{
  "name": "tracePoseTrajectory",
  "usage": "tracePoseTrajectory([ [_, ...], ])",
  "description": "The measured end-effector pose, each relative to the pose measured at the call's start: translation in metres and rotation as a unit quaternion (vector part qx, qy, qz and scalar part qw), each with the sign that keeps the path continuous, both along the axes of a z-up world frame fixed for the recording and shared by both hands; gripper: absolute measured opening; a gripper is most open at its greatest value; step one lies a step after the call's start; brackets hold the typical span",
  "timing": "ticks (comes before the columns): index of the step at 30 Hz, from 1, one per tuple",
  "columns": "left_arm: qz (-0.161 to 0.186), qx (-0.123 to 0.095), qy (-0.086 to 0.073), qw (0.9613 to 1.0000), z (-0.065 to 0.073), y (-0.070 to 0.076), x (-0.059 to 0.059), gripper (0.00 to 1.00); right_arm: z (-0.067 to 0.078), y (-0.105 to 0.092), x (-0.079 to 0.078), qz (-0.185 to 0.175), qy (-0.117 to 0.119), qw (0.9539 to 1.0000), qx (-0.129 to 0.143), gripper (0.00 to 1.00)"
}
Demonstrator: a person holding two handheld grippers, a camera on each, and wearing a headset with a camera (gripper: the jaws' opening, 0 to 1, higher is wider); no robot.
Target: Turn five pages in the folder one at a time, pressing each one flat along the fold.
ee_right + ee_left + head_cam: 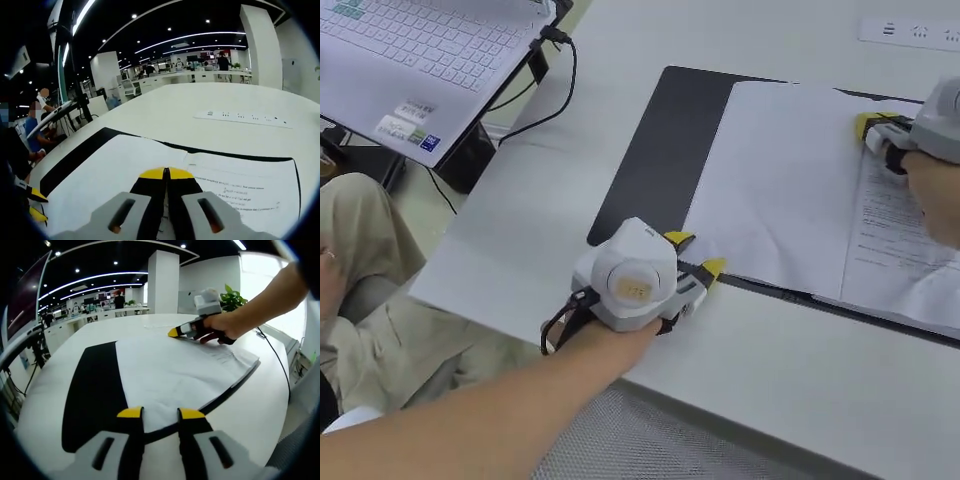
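Folder (650, 160) covers of matte black board lie opened flat on a smooth white desk (800, 380), running from the top centre of the head view to its right edge. Inside is a stack of thin white sheets. The blank page (770, 180) is faintly rippled, and the printed page (895, 235) to its right carries lines of small text too fine to read. A broad strip of bare black cover shows to the left of the blank page, and a thin black edge frames the stack along the bottom.

The left claw (697, 252) has a rounded white plastic shell and black jaws capped in yellow. It sits low in the centre of the head view, at the lower left corner of the blank page. Its 2 jaws stand apart, released. In the left gripper view the folder's black edge and the page corner run across the gap between them. I cannot tell whether the tips touch the paper.

The right claw (876, 128) is at the upper right of the head view, down on the paper by the fold. In the right gripper view its yellow tips are pressed together, clenched with nothing seen between them, over the line where blank page meets printed page.

A white laptop (420, 60) with a black cable (555, 90) fills the upper left. A flat white power strip (910, 30) lies in the upper right corner.
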State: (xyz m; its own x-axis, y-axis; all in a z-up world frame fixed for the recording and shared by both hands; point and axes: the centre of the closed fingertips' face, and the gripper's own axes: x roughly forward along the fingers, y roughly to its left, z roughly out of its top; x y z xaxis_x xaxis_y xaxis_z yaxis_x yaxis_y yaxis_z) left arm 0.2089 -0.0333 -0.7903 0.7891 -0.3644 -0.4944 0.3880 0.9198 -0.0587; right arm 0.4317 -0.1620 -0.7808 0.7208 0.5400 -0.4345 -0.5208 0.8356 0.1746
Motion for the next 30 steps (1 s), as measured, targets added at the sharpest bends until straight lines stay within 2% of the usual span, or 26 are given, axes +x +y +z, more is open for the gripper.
tracePoseTrajectory([
  [15, 0.0, 0.001, 0.0, 1.0, -0.001, 0.0, 0.0, 0.25, -0.005, -0.002, -0.028, 0.006, 0.016, 0.9998, 0.008, 0.0],
  [30, -0.003, 0.001, -0.001, 1.0, 0.001, -0.001, -0.001, 0.25, -0.001, -0.003, -0.065, 0.018, 0.024, 0.9995, 0.01, 0.0],
])
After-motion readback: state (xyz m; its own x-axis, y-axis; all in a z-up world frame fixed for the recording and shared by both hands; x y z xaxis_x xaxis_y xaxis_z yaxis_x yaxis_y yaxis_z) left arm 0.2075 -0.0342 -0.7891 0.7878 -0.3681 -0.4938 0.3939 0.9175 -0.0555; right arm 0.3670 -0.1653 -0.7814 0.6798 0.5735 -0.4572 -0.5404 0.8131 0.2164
